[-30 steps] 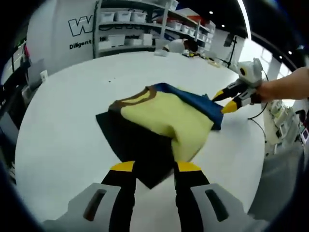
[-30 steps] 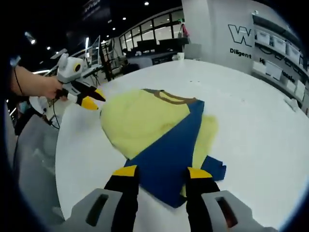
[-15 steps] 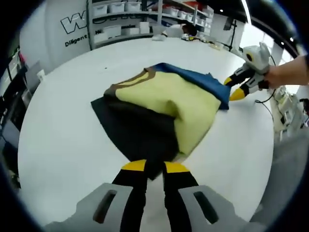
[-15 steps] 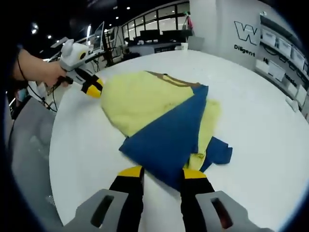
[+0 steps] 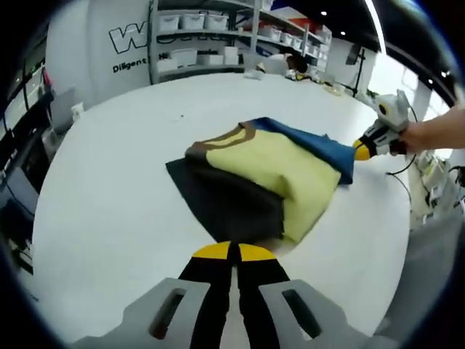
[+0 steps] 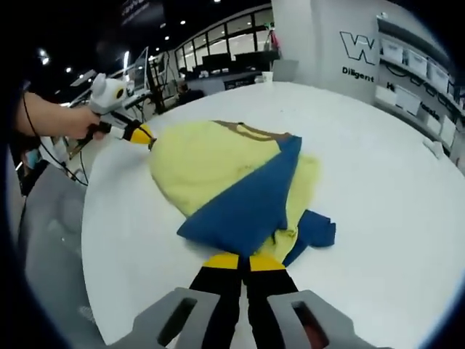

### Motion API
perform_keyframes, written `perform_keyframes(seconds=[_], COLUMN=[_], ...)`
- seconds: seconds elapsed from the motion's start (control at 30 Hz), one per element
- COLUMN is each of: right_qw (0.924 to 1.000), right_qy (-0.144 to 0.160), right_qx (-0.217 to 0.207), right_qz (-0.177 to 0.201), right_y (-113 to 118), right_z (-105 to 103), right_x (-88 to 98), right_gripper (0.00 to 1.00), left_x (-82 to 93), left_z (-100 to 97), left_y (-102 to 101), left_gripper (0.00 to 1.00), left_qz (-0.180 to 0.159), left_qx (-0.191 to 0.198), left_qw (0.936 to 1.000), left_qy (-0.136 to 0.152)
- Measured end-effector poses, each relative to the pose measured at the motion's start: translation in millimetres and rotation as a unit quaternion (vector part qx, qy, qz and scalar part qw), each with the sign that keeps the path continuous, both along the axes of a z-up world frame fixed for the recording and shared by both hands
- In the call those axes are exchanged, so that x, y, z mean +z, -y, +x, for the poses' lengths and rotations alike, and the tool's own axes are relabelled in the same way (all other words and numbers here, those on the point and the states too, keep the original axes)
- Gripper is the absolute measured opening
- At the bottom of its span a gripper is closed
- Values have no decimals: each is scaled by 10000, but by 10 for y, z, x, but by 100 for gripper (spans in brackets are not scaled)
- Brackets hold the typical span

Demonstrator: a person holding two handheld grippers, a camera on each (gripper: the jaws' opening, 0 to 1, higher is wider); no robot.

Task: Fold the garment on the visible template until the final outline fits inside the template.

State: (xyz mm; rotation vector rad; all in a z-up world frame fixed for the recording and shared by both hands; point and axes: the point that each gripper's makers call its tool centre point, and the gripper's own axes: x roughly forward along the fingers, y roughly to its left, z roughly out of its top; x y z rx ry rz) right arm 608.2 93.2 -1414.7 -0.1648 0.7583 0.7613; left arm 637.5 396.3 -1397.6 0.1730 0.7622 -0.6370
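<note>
Left gripper (image 5: 233, 251): jaws pressed together, yellow tips meeting at the near edge of the dark panel of the garment (image 5: 269, 178); cannot tell whether any cloth is pinched between them. Right gripper (image 6: 243, 260): jaws also closed tight, tips at the near corner of the blue flap, which seems caught between them.

One garment, lying partly folded on the round white table (image 5: 109, 203). In the left gripper view it shows three colour areas: dark panel nearest, yellow body in the middle with a brown collar, blue part at the far side. In the right gripper view the blue flap lies diagonally over the yellow body, and a small blue piece sticks out to the right of it.

Two grippers in all, each seen from the other's camera: the right one at the blue edge, held by a hand (image 5: 436, 131); the left one at the yellow edge, also hand-held.

Shelving with bins (image 5: 211, 36) behind the table
</note>
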Motion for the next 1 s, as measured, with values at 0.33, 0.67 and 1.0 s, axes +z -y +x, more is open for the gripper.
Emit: perform_keyframes(seconds=[0.33, 0.67, 1.0], right_qw=[9971, 9936, 9934], right_qy=[125, 291, 315], right_qx=[-555, -1043, -1106], right_qz=[510, 332, -12], right_y=[346, 866, 1162], right_z=[154, 302, 439], right_x=[336, 472, 423], right_gripper=[0, 0, 0], left_x=[161, 238, 147], left_z=[125, 177, 59], left_y=[-413, -774, -823], left_gripper=[0, 0, 0], left_qz=[49, 251, 550], left_qx=[265, 471, 177], left_qw=[9995, 9981, 9980], left_qy=[182, 318, 243])
